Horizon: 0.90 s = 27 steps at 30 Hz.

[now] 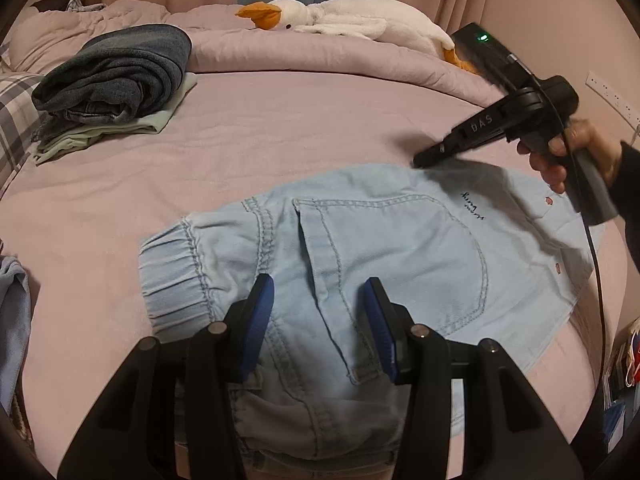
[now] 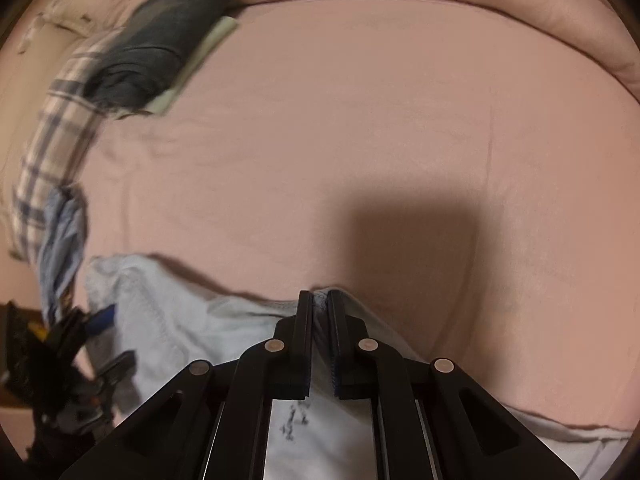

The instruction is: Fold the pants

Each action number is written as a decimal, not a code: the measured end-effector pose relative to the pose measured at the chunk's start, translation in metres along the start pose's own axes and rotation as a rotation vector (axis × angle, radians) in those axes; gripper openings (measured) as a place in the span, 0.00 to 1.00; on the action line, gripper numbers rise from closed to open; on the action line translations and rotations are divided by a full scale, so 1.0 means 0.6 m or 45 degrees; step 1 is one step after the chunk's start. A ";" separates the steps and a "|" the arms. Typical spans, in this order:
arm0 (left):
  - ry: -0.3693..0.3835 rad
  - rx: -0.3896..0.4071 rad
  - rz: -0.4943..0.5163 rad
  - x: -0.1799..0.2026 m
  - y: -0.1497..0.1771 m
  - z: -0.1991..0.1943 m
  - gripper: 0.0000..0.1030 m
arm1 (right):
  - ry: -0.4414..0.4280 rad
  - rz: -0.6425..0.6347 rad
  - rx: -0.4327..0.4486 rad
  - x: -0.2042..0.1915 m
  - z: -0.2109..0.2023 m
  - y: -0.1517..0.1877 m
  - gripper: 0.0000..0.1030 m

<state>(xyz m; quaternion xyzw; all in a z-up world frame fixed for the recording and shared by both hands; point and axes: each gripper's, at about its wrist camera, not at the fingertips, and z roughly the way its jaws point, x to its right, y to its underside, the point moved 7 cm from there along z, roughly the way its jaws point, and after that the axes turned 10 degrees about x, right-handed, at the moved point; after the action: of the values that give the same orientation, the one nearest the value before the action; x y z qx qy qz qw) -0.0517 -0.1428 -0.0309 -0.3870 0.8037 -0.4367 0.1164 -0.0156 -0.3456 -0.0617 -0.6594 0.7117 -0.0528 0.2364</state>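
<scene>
Light blue denim pants (image 1: 400, 240) lie folded on the pink bed sheet (image 1: 260, 132), with the elastic waistband (image 1: 172, 272) to the left. My left gripper (image 1: 320, 296) is low over their near part, its blue pads against a thick bunch of fabric that fills the gap between them. My right gripper (image 1: 420, 159), held by a hand (image 1: 560, 156), points down at the far edge of the pants. In the right wrist view its fingers (image 2: 320, 298) are pinched together on that edge of the pants (image 2: 192, 320).
Folded dark jeans (image 1: 116, 72) sit on a pale green garment at the back left. A white plush goose (image 1: 352, 16) lies on the rolled quilt (image 1: 280, 52) behind. A plaid cloth (image 1: 16, 120) and a blue garment (image 1: 12, 312) are at the left edge.
</scene>
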 end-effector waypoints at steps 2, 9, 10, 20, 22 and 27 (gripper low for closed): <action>-0.001 -0.002 -0.003 0.001 0.000 -0.003 0.46 | 0.047 -0.038 0.130 0.002 -0.017 -0.010 0.08; -0.035 -0.013 0.014 0.004 -0.001 0.001 0.46 | 0.091 0.090 0.538 0.017 -0.173 0.046 0.15; -0.044 -0.019 0.014 0.005 -0.001 0.002 0.46 | 0.139 0.055 0.547 0.013 -0.185 0.072 0.25; -0.147 -0.054 0.099 0.012 0.009 -0.001 0.46 | 0.410 -0.172 0.507 0.011 -0.194 0.366 0.36; -0.182 -0.068 0.114 0.014 0.013 -0.006 0.47 | 0.324 -0.113 0.517 0.021 -0.217 0.397 0.37; -0.217 -0.087 0.060 0.045 0.016 -0.028 0.65 | 0.315 0.266 0.661 0.156 -0.331 0.452 0.38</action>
<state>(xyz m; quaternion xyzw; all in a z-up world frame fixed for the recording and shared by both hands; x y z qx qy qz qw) -0.0833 -0.1490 -0.0245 -0.4076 0.8141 -0.3719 0.1812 -0.3458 -0.4488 -0.0164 -0.4888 0.7618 -0.2880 0.3126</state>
